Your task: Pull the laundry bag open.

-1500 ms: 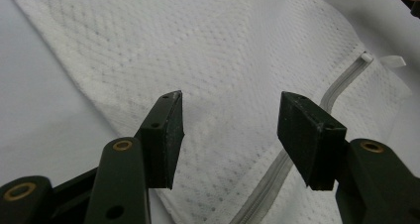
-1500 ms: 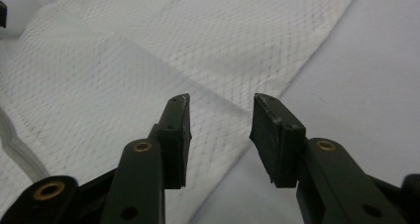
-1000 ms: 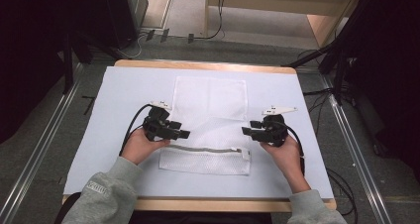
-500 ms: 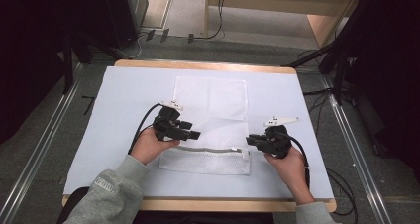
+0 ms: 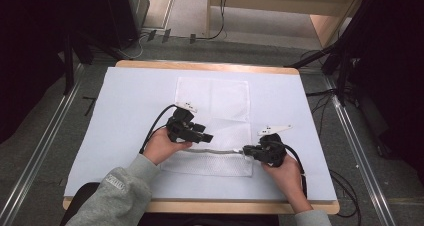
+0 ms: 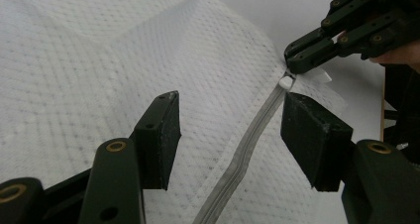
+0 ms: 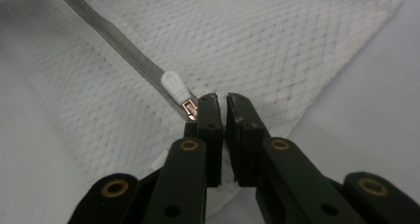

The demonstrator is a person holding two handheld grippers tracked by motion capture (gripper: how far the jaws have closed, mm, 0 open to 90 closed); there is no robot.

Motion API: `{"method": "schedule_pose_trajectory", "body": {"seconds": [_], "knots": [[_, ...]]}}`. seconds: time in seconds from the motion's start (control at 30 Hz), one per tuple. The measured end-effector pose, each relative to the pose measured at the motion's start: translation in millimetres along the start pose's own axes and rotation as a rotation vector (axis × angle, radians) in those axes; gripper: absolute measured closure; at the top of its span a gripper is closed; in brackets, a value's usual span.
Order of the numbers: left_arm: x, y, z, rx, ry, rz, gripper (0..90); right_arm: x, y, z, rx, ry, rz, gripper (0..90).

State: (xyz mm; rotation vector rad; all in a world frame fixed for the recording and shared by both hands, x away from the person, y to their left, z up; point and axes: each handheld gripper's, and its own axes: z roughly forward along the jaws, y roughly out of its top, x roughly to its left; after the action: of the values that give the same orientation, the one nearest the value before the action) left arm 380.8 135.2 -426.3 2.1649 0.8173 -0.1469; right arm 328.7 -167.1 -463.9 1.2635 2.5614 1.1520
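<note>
- Where the table (image 5: 125, 111) carries a pale sheet over its top, a wooden rim shows along the far and near edges, and grey floor with metal rails lies on both sides.
- Beyond the far edge stand dark equipment and a pale wooden frame, with cables on the floor.
- A white mesh bag (image 5: 215, 106) lies flat near the middle of the sheet, its grey zipper (image 5: 220, 151) running across the near part.
- The right gripper (image 5: 248, 150) has just been closing; its jaws stand almost together at the right end of the zipper, beside the white zipper pull (image 7: 176, 84). Whether they pinch fabric, I cannot tell.
- The left gripper (image 5: 207, 136) hovers over the mesh with jaws wide apart, the zipper running between them, nothing gripped.
</note>
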Motion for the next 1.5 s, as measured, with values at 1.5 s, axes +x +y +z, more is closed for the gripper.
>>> {"method": "schedule_pose_trajectory", "body": {"seconds": [1.5], "knots": [[-37.5,11.2,87.5,0.123,-0.055,0.028,73.4,-1.3,-6.8,5.9,-0.004,-0.007,-0.064,87.0]]}}
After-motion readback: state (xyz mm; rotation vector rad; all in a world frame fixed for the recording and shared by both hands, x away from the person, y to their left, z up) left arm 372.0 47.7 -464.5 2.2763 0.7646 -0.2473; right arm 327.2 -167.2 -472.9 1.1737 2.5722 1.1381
